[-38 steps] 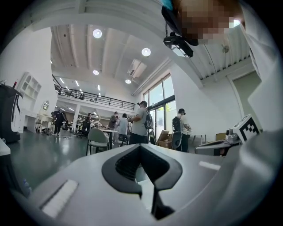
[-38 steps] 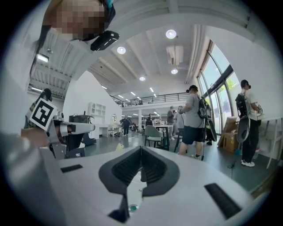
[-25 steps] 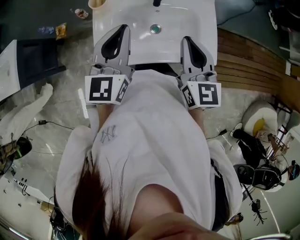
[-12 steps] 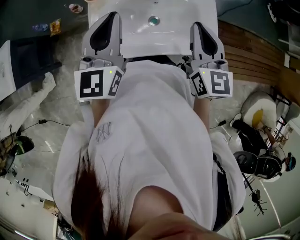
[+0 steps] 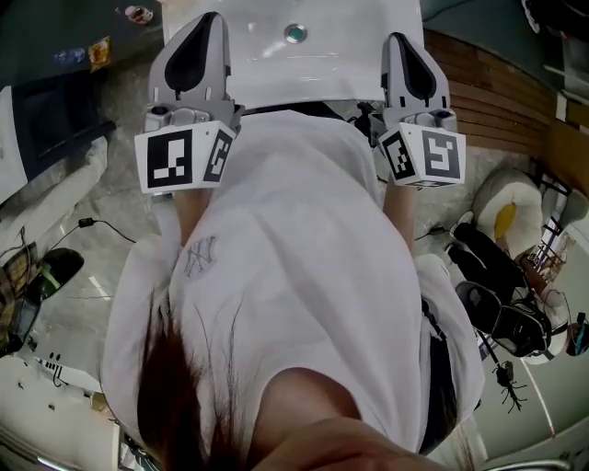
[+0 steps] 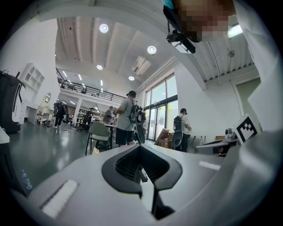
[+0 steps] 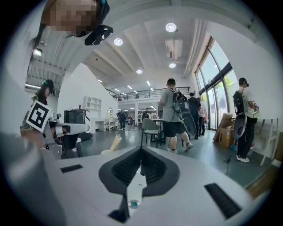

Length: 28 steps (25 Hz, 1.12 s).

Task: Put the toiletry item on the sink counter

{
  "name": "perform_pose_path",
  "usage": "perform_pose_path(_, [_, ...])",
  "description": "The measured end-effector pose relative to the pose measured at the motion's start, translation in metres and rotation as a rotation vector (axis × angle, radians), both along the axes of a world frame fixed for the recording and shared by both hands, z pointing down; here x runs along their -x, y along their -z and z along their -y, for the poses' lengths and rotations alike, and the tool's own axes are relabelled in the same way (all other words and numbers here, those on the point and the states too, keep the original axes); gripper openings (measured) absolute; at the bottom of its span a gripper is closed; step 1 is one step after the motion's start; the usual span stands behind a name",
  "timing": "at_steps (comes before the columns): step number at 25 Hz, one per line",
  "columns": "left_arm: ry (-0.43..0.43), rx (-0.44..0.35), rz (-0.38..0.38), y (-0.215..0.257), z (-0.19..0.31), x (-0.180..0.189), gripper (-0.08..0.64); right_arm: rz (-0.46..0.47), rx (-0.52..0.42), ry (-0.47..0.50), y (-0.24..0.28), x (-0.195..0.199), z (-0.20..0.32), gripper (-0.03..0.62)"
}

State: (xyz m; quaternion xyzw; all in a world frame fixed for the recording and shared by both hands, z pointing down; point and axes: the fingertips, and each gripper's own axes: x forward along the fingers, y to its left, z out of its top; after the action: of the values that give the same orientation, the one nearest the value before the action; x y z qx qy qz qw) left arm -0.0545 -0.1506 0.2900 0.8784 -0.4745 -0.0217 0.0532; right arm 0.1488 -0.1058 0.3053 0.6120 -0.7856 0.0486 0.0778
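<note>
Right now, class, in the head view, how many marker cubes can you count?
2. One marker cube rides the left gripper, at the sink's left edge; the other rides the right gripper, at its right edge. None seems hidden.

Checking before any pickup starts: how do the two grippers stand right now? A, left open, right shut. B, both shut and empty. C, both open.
B: the left gripper and the right gripper each show jaw tips meeting in their own views, with nothing held between them.
</note>
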Motion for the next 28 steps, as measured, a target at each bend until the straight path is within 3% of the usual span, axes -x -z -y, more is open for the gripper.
perform_pose_path(28, [-0.003,0.01,-0.013,-0.005,0.016,0.003,0.008,-0.003,0.013,0.002,-0.006,0.005,0.018,0.01])
